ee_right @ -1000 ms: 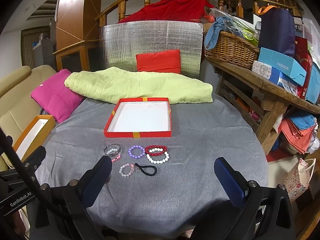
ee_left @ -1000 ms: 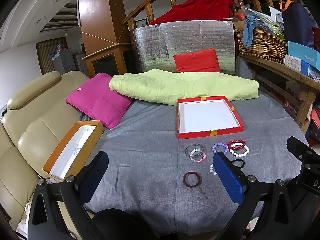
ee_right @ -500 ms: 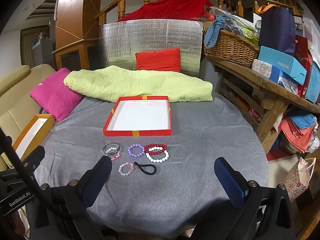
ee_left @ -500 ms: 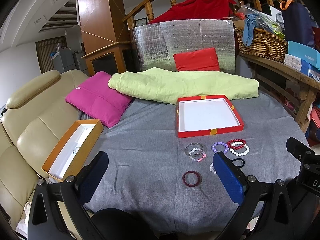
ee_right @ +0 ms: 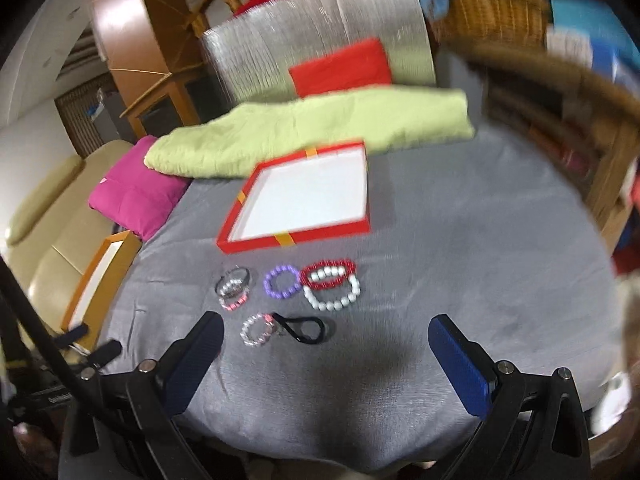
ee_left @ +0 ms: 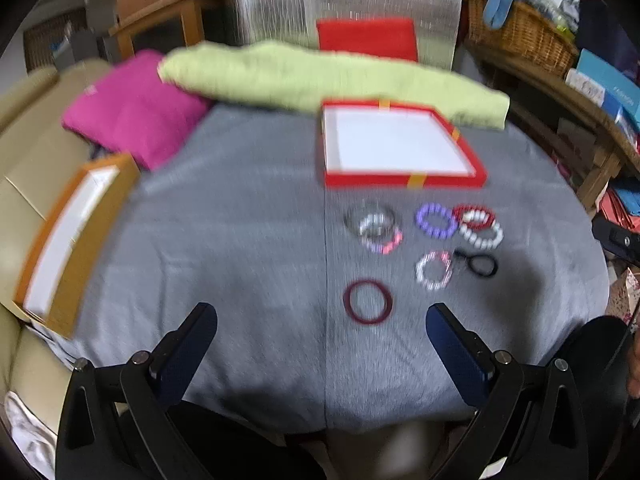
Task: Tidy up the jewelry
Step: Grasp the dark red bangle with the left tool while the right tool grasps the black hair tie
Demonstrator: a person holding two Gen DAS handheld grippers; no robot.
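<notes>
Several bracelets lie on the grey cloth in front of a red tray [ee_left: 404,181] [ee_right: 298,240] with a white floor. A dark red bangle [ee_left: 367,301] lies nearest my left gripper [ee_left: 320,320], which is open and empty above the cloth. Beyond it lie a clear bangle [ee_left: 370,220], a purple bead bracelet [ee_left: 435,220], a red bead bracelet [ee_left: 474,216], a white bead bracelet [ee_left: 482,236], a pink-white bracelet [ee_left: 434,270] and a black hair tie [ee_left: 482,264]. My right gripper [ee_right: 324,332] is open and empty, just short of the black hair tie [ee_right: 306,330] and pink-white bracelet [ee_right: 258,330].
An orange box [ee_left: 68,236] with a white inside sits at the table's left edge by a beige sofa [ee_left: 24,120]. A magenta cushion [ee_left: 132,108] and green quilt [ee_left: 328,76] lie at the back. A wooden shelf with a basket [ee_left: 524,36] stands on the right.
Both grippers have moved forward and tilted down toward the bracelets, so the views are blurred. The right view has also rolled. The bracelets and the tray lie as before.
</notes>
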